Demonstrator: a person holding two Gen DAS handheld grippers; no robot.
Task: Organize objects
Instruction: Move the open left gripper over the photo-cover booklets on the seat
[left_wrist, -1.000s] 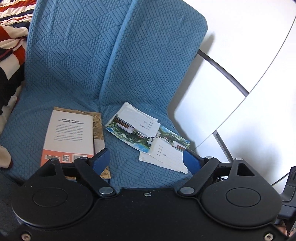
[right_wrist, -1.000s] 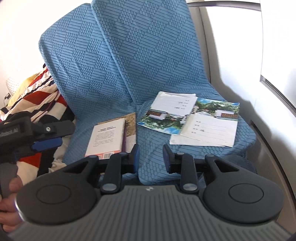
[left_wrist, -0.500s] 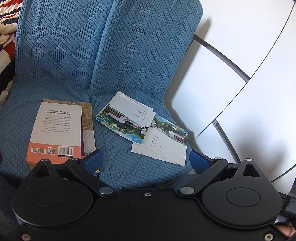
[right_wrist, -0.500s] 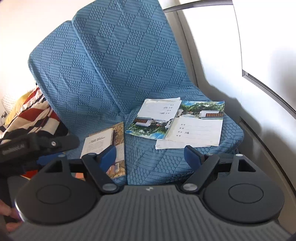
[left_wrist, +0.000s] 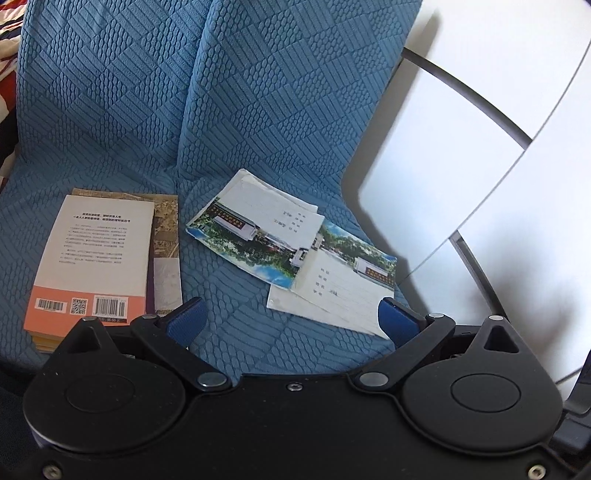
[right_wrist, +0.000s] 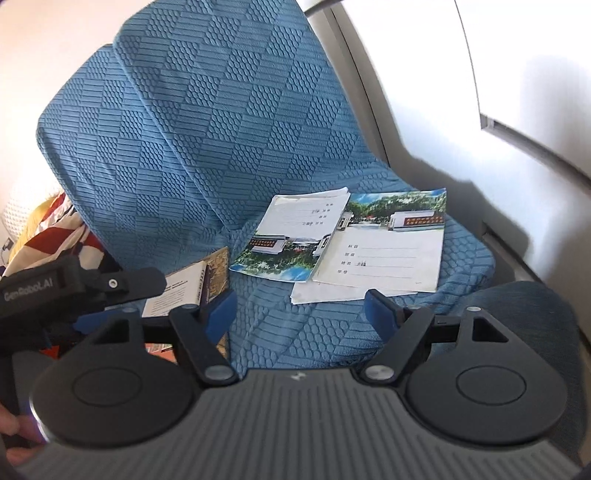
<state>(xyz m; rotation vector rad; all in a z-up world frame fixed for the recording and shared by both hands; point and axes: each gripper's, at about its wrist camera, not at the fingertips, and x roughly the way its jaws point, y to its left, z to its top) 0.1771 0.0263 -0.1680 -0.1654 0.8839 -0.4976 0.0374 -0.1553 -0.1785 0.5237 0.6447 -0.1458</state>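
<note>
On the seat of a blue-covered chair (right_wrist: 207, 155) lie two loose piles. Toward the seat's right edge two thin exercise booklets (right_wrist: 384, 254) overlap: one (left_wrist: 255, 229) lies askew, with its corner over the other (left_wrist: 340, 291), and a plain sheet shows beneath. Toward the seat's left edge sits a paperback (left_wrist: 92, 258) with its back cover up, stacked on another book (left_wrist: 166, 254).

The right gripper (right_wrist: 299, 308) is spread wide and holds nothing. It hangs at the seat's front edge, and the booklets lie straight ahead and slightly right of it, the nearest paper edge just beyond its right fingertip. The front booklet's long edge runs roughly across the gripper's line of sight, parallel to the seat's front edge.

The left gripper (left_wrist: 291, 317) is likewise released and empty, centred between the two piles, with the paperback's near corner just beside its left finger (left_wrist: 186, 319).

The right hand looks better placed for the booklets, the left for the books.
</note>
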